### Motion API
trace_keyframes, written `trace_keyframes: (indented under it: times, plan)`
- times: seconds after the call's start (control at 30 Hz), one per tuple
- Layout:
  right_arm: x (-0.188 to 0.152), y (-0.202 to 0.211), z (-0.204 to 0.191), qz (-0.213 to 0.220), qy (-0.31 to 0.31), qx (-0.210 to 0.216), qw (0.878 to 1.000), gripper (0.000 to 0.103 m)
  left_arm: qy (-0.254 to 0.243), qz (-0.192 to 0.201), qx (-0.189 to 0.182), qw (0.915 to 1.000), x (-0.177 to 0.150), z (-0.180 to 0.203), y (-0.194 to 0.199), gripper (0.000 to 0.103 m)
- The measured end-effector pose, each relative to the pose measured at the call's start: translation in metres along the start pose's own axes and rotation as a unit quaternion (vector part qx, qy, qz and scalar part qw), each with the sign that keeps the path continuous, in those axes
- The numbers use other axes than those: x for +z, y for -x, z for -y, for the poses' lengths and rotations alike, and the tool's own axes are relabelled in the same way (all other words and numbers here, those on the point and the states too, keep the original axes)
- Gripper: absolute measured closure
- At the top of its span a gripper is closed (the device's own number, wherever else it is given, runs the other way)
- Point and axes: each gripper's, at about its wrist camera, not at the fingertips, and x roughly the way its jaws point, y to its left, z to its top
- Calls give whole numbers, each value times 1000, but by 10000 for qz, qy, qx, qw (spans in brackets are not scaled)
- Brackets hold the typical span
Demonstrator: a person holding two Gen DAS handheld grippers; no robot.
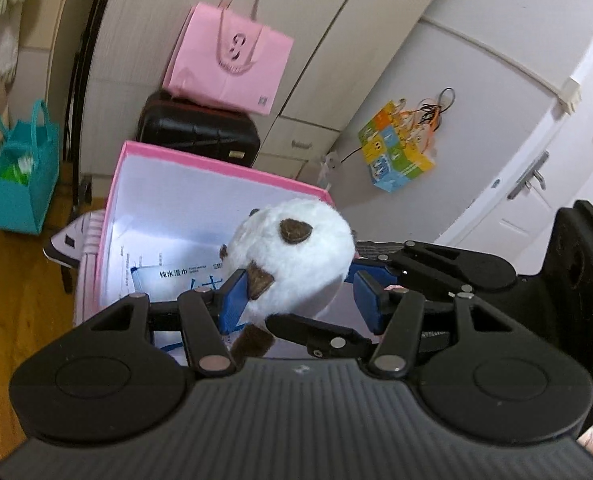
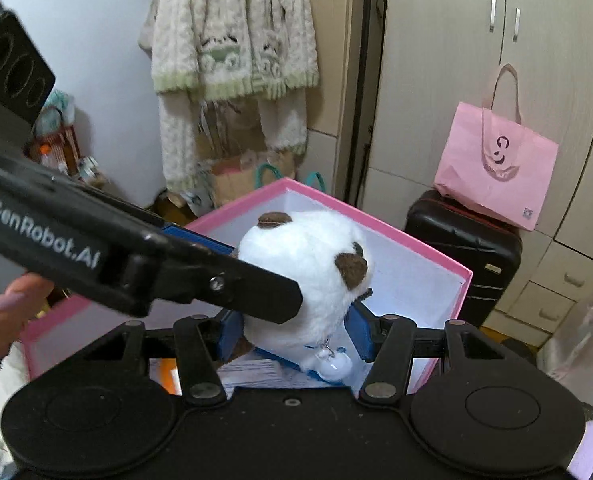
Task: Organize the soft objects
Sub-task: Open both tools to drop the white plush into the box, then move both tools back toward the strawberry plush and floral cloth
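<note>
Both the left gripper (image 1: 296, 300) and right gripper (image 2: 294, 334) clamp the white plush toy (image 1: 296, 252) above the pink box (image 1: 216, 168); it looks light and squashy, best held round its middle.

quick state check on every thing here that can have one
plush toy: held above the box by both tools
left tool: shut on the plush toy
right tool: shut on the plush toy
pink box: open, wipes packet inside
pink paper bag: upright on the suitcase
black suitcase: closed
</note>
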Motion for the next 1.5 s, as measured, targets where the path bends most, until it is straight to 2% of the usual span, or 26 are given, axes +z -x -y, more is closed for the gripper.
trace_keyframes:
  times: [0.13, 0.23, 0.37, 0.43, 0.6, 0.8, 1.03, 1.17, 1.3, 1.5]
  plan:
    - [-1, -10, 0, -135, 207, -148, 9996, 42, -9, -206, 142, 9997, 1, 1, -16, 48]
    - [-3, -15, -2, -144, 658, -294, 9973, 41, -142, -366, 354, 9986, 4, 7, -27, 48]
    - [-6, -17, 8, -100, 645, -517, 9965, 41, -113, -293, 304, 9990, 7, 8, -29, 46]
    - [-8, -14, 11, -79, 591, -562, 9966, 41, -277, -242, 350, 9987, 6, 13, -24, 46]
    - [-16, 11, 16, 277, 441, -631, 9966, 40, -549, -20, 472, 9974, 2, 28, 3, 44]
    - [-20, 52, 25, 521, 70, -236, 9983, 40, -815, 139, 504, 9953, -6, 52, 47, 44]
    - [-27, 110, 24, 374, -204, 212, 9989, 40, -1122, 102, 487, 9924, -20, 89, 95, 43]
    - [-33, 147, 21, 328, -346, 490, 9977, 39, -1409, 82, 175, 9898, -34, 119, 118, 41]
    - [-46, 179, 23, 275, -569, 750, 9952, 39, -1791, 175, 111, 9836, -54, 149, 135, 40]
    - [-71, 217, 26, 313, -716, 804, 9937, 39, -2259, 168, 57, 9740, -87, 189, 146, 38]
